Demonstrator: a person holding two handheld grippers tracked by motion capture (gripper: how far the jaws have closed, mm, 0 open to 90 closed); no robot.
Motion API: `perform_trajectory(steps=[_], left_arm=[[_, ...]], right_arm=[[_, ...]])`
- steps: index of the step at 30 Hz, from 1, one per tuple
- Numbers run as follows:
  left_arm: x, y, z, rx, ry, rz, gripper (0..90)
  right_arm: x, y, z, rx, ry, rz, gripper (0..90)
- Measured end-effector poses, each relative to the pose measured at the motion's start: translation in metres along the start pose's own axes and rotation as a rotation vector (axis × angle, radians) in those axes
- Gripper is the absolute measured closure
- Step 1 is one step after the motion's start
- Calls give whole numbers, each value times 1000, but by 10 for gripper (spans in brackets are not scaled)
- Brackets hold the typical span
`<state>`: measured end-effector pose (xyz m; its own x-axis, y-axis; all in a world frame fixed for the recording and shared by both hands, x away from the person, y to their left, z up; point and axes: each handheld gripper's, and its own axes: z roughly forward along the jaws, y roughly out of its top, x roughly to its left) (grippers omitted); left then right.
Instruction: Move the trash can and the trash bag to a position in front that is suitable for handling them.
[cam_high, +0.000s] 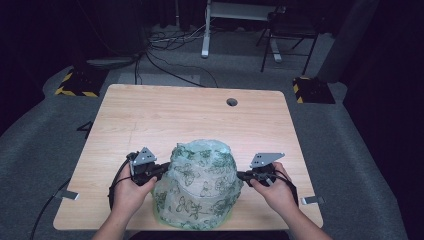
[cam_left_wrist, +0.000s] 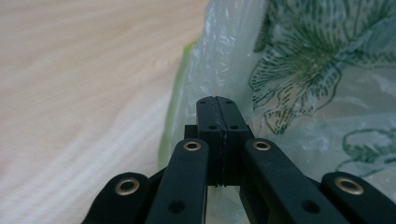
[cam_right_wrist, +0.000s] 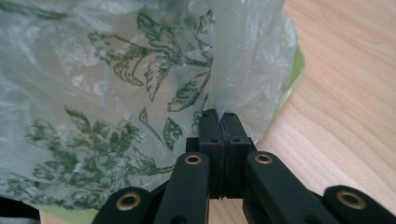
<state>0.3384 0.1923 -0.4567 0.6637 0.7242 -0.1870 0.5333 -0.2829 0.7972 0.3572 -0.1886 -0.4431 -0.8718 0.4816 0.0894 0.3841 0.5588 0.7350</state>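
Two tongs, left tongs (cam_high: 161, 170) and right tongs (cam_high: 242, 175), each clamped on printed plastic bag (cam_high: 202, 185)

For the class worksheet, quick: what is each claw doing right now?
Left claw: closed, pinching the bag at its side.
Right claw: closed, pinching the bag at its other side.
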Motion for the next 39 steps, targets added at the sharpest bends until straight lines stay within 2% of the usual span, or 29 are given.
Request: perform_trajectory(steps=[2, 3, 4, 5, 6, 8, 9, 11, 13, 16, 20, 22, 23, 24, 27, 30, 34, 35, 37, 39], left_arm=[[-1, -1, -4, -12, -12, -15, 895], [-1, -1, -6, -38, -13, -12, 854], [-1, -1, -10, -76, -11, -9, 735], [-1, -1, -15, -96, -11, -7, 654], [-2, 0, -21, -112, -6, -9, 615], [-4, 2, -36, -151, 12, -2, 516], [-5, 3, -44, -162, 19, -2, 499], [-9, 5, -60, -182, 41, 7, 495], [-16, 7, -73, -204, 56, 19, 483], [-31, 11, -87, -234, 35, 30, 469], [-52, 18, -89, -246, 4, 53, 451], [-58, 22, -89, -253, -7, 49, 451], [-62, 25, -88, -256, -16, 49, 451], [-66, 27, -87, -256, -25, 47, 451], [-76, 30, -81, -236, -44, 76, 451], [-77, 30, -74, -216, -48, 77, 468], [-72, 29, -61, -184, -5, 99, 560], [-71, 30, -59, -183, 14, 113, 574], [-71, 31, -58, -192, 31, 110, 621], [-71, 32, -60, -193, 58, 131, 697]], right_arm=[[-1, -4, 3, 5, 8, 9, 896], [-1, -5, 4, 7, 9, 14, 890], [-1, -6, 3, 3, 6, 19, 848], [-1, -6, 2, -6, -3, 26, 741], [-2, -7, -1, -25, -23, 34, 635], [-2, -7, -10, -66, -62, 46, 514], [-2, -7, -16, -87, -83, 48, 458], [-1, -5, -30, -117, -120, 44, 414], [2, -2, -45, -144, -132, 34, 394], [13, 5, -63, -182, -127, 12, 370], [33, 15, -74, -200, -102, -30, 322], [43, 20, -75, -190, -133, -45, 305], [47, 22, -76, -200, -132, -50, 299], [52, 24, -76, -213, -120, -45, 292], [64, 30, -73, -234, -62, -55, 284], [72, 32, -65, -211, -28, -81, 279], [70, 32, -54, -191, -20, -72, 277], [69, 32, -52, -185, -21, -68, 272], [67, 32, -50, -188, -6, -51, 276], [67, 31, -51, -177, -7, -54, 353]])
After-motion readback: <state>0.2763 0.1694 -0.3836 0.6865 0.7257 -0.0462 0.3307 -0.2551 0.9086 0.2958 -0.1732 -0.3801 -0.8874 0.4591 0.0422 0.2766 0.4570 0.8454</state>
